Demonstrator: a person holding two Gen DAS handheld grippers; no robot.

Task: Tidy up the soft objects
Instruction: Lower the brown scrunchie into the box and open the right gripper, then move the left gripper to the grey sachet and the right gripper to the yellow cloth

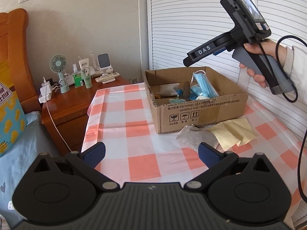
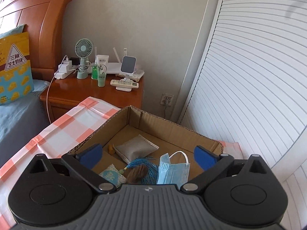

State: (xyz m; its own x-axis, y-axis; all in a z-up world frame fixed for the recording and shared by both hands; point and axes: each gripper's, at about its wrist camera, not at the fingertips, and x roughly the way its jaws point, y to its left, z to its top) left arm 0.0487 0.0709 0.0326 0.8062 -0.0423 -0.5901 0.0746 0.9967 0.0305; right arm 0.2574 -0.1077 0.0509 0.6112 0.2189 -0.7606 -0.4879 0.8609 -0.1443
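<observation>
A cardboard box (image 1: 203, 113) stands on the checkered tablecloth (image 1: 134, 126). It holds a blue face mask (image 2: 172, 170), a grey sachet (image 2: 136, 149), a blue tassel (image 2: 142, 164) and a light blue pouch (image 2: 112, 176). In front of the box lie a grey cloth (image 1: 197, 138) and a yellow cloth (image 1: 234, 132). My left gripper (image 1: 151, 153) is open and empty, low over the table before the box. My right gripper (image 2: 147, 155) is open and empty, held above the box; it also shows in the left wrist view (image 1: 187, 60).
A wooden nightstand (image 1: 76, 99) at the left holds a fan (image 1: 58, 65), bottles, a remote and a power strip. A bed with a yellow-blue bag (image 1: 9, 118) is at far left. White louvred doors (image 1: 191, 25) stand behind the box.
</observation>
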